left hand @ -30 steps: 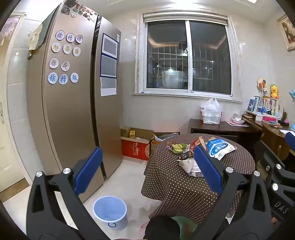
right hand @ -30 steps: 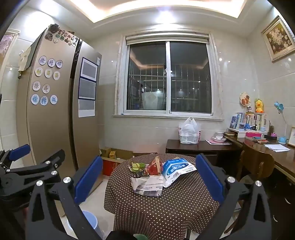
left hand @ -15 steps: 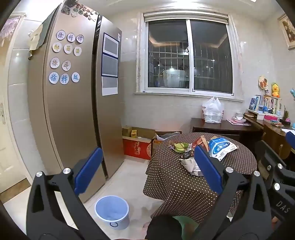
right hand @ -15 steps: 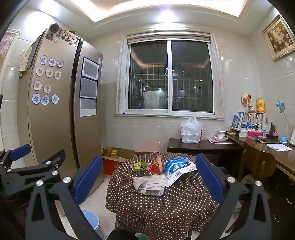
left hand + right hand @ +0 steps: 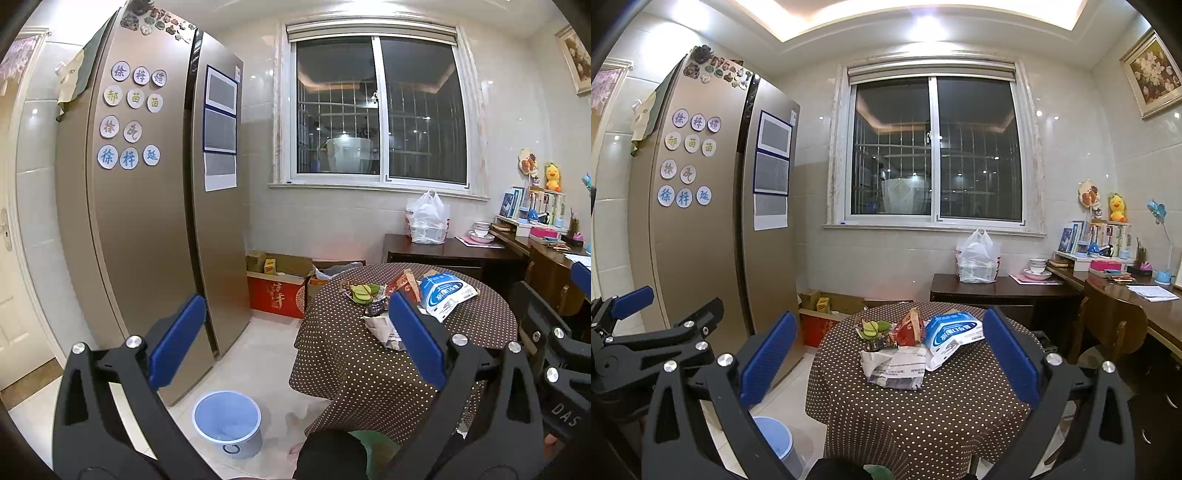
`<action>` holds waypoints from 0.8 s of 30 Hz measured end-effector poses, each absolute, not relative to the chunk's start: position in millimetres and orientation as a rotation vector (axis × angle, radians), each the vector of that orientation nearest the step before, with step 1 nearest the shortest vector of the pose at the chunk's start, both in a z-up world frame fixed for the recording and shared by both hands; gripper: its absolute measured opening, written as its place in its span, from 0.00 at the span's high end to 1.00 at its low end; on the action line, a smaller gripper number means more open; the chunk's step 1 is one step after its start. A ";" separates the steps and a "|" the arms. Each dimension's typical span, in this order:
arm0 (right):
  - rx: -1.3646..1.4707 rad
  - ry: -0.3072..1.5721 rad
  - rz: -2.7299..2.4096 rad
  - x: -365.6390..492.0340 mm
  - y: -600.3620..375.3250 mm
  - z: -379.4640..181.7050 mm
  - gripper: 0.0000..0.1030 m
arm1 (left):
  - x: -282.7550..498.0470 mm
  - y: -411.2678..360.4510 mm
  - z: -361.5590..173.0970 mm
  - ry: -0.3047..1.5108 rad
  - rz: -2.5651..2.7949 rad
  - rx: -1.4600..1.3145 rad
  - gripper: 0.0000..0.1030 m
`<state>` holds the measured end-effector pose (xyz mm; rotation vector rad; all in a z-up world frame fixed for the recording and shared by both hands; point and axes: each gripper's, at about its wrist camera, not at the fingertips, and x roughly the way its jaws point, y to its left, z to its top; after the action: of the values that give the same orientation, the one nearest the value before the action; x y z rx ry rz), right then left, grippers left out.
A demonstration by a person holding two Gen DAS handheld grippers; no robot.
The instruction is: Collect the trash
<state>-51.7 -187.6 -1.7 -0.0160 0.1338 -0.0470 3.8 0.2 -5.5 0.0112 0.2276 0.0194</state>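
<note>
Both grippers hang well short of the round bench (image 5: 923, 424) with its dotted cloth, jaws spread wide and holding nothing: the left gripper (image 5: 291, 339) points toward the floor beside the bench, the right gripper (image 5: 886, 354) frames the trash itself. That trash sits clustered toward the far edge of the bench: a crumpled newspaper (image 5: 894, 369) nearest, a blue-and-white packet (image 5: 951, 334) touching its right side, a red wrapper (image 5: 908, 328) and green peels (image 5: 873, 328) behind. A blue bin (image 5: 227, 422) stands on the floor by the bench's left edge, in front of the fridge (image 5: 147, 221), probably placed there so each piece can be dropped in. No piece looks collected yet.
</note>
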 end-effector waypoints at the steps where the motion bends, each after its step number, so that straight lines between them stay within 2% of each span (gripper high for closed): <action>1: -0.017 0.133 -0.046 -51.9 -187.6 -1.8 0.04 | 4.1 0.5 -5.6 0.227 0.019 0.010 0.06; 24: -0.015 0.132 -0.041 -51.5 -186.6 -2.4 0.04 | 4.0 -1.9 -4.0 0.231 0.016 0.015 0.06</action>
<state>-51.5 -186.6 -2.4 -0.0148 0.1324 -0.0408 4.0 -1.9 -4.0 0.0155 0.2314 0.0162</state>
